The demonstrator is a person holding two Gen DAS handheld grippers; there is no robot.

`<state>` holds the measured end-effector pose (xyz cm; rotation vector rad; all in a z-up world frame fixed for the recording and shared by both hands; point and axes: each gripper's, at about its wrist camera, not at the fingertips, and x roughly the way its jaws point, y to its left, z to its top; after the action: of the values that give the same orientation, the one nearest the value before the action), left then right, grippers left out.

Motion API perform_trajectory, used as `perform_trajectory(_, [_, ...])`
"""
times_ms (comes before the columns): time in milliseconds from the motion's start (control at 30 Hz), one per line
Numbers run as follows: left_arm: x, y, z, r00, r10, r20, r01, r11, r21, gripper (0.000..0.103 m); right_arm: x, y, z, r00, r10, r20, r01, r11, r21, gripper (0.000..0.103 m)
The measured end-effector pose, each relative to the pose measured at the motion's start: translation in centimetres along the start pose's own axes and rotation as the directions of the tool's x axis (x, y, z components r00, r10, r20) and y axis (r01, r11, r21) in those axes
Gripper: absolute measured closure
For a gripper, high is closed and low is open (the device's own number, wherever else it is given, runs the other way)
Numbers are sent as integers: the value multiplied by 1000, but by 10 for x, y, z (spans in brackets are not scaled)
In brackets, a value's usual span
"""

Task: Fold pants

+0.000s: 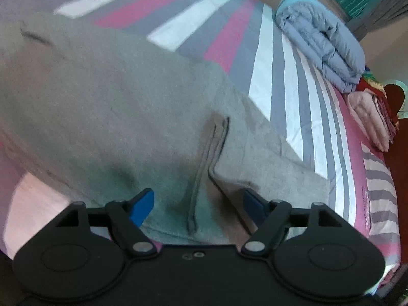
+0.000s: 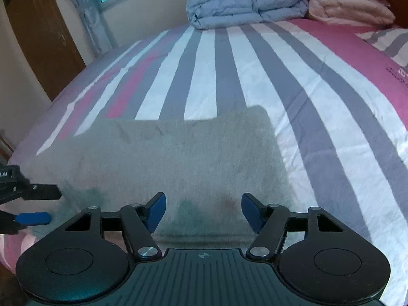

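Note:
The grey pants [image 1: 114, 107] lie flat on the striped bed; a pocket seam shows in the left wrist view. In the right wrist view the pants [image 2: 178, 158] form a broad grey rectangle on the near part of the bed. My left gripper [image 1: 199, 204] is open just above the near edge of the pants, holding nothing. My right gripper [image 2: 204, 209] is open above the near edge of the cloth, holding nothing. The left gripper's blue fingertip [image 2: 33, 218] shows at the left edge of the right wrist view, over the pants' left end.
The bed sheet [image 2: 293, 76] has pink, grey and white stripes. A folded blue duvet [image 2: 244, 2] and a pink folded blanket [image 2: 349, 7] sit at the head. A brown wardrobe [image 2: 43, 38] and a curtained window stand at the left.

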<state>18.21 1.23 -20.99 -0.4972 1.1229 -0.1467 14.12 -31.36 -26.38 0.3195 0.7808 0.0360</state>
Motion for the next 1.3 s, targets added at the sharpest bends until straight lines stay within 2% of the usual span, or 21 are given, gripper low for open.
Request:
perform_trajectory(100, [4,0,-2,999,-37,-10,36,998,-54,37,13,9,-1,994,-102,-31,98,990,-104,37])
perform_trajectory(167, [6,-3,-3,999,-47,-26,45,998,-49,37,23,13,-8,990,-130,-49,121,979,-164,37])
perform_trajectory(233, [-1,-3,-3,997,-75,9,75,996,-48,36,24,13,-11,991,-129,-45,120,979,-167,36])
perform_trajectory(333, [-8,-1,-1,995,-80,53,83,995,-56,37,25,5,-8,993,-101,-59,93,987,-134,36])
perform_trajectory(400, [-8,-2,-2,994,-92,55,95,994,-59,43,25,3,-8,994,-91,-60,83,988,-127,36])
perform_trajectory(467, [1,-10,-5,999,-43,34,43,999,-2,45,25,3,-10,994,-91,-56,83,989,-126,36])
perform_trajectory(533, [19,-9,-9,999,-18,-47,17,1000,-17,52,23,6,-10,994,-93,-53,86,988,-128,36])
perform_trajectory(567, [22,-9,-11,999,-7,-45,7,1000,-16,55,23,5,-10,994,-91,-53,84,988,-126,36])
perform_trajectory(600, [23,-12,-13,999,5,-38,-5,1000,3,65,23,5,-10,995,-88,-53,81,989,-123,36])
perform_trajectory(633, [25,-13,-14,999,-12,-47,12,1000,-2,75,23,3,-9,995,-83,-54,76,990,-118,35])
perform_trajectory(700, [27,-11,-14,999,-32,-42,30,999,-45,89,22,2,-9,996,-76,-53,70,991,-113,35])
perform_trajectory(800, [26,-17,-14,999,-46,-18,46,999,-3,92,22,0,-9,996,-72,-48,66,992,-104,35])
perform_trajectory(867, [18,-28,-12,998,-53,41,51,997,54,92,22,1,-10,996,-73,-44,69,992,-104,35])
perform_trajectory(1000, [-10,-50,2,977,-135,166,112,984,138,94,19,0,-10,998,-57,-31,54,995,-79,34])
perform_trajectory(1100, [-21,-58,6,966,-143,213,96,972,216,95,12,0,-7,1000,-20,-16,19,999,-41,34])
perform_trajectory(1167, [-14,-45,1,973,-109,205,65,976,210,95,10,4,-4,1000,-5,-17,5,1000,-27,34])
perform_trajectory(1267, [28,-4,-15,996,5,93,-20,986,168,94,14,12,-5,999,-22,-32,20,997,-75,34])
perform_trajectory(1300, [35,2,-17,996,-2,86,-12,987,161,93,17,14,-8,999,-33,-42,29,995,-99,34])
